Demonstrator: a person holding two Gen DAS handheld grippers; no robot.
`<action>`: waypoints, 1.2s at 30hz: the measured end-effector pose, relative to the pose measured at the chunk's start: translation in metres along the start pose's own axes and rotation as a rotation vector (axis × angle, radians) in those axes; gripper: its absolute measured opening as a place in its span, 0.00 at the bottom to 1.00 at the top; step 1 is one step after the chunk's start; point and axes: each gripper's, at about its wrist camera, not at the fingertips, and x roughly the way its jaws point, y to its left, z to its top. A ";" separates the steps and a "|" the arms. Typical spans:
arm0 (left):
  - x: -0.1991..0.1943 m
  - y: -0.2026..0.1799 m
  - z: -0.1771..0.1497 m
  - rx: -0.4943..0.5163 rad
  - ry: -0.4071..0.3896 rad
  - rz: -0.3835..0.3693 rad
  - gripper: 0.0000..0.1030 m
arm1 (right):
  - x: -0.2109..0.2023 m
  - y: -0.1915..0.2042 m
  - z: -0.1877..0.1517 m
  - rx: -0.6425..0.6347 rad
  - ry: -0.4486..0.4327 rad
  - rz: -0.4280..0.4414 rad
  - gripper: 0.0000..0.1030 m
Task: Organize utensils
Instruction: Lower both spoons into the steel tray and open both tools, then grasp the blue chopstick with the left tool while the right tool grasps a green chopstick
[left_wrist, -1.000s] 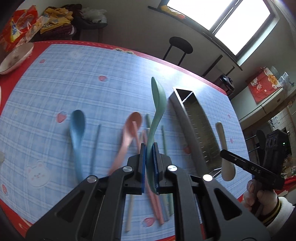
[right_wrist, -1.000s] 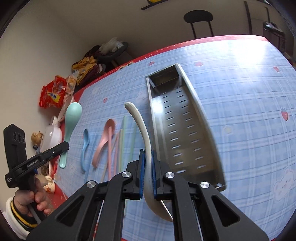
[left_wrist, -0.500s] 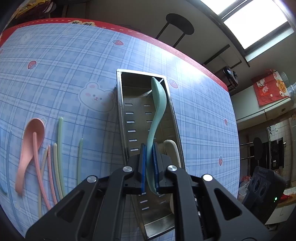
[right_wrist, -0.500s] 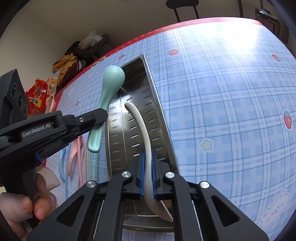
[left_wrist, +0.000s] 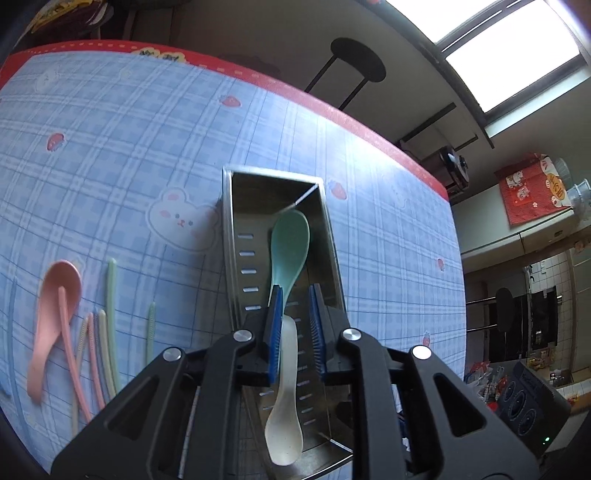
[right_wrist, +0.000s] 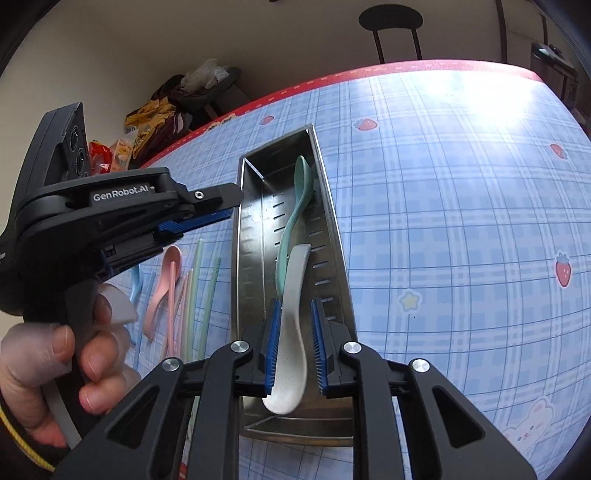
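Note:
A long steel utensil tray (left_wrist: 231, 236) (right_wrist: 332, 206) lies on the blue checked tablecloth. A green spoon (left_wrist: 290, 243) (right_wrist: 295, 206) and a white spoon (left_wrist: 284, 417) (right_wrist: 291, 332) lie inside it. My left gripper (left_wrist: 295, 314) is open above the tray, with the green spoon's handle between its pads, touching the left one. It also shows in the right wrist view (right_wrist: 207, 206), left of the tray. My right gripper (right_wrist: 295, 332) is open over the tray's near end, the white spoon lying loose between its pads.
Left of the tray lie a pink spoon (left_wrist: 51, 314) (right_wrist: 162, 288), several pastel chopsticks (left_wrist: 107, 325) (right_wrist: 195, 295) and a blue spoon (right_wrist: 136, 284). Snack bags (right_wrist: 110, 155) sit beyond the table's far left edge. A black stool (left_wrist: 354, 66) stands behind the table.
Both grippers carried their spoons over the tray and lowered them in. Both have now opened, leaving the green and white spoons lying in the tray.

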 end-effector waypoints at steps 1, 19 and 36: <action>-0.011 0.003 0.003 0.008 -0.023 -0.008 0.21 | -0.006 0.002 -0.002 -0.007 -0.014 0.001 0.17; -0.162 0.148 -0.043 0.226 -0.165 0.095 0.27 | -0.017 0.063 -0.056 -0.088 -0.084 -0.043 0.17; -0.140 0.255 -0.108 0.186 -0.002 0.071 0.29 | 0.063 0.138 -0.092 -0.201 0.055 -0.165 0.17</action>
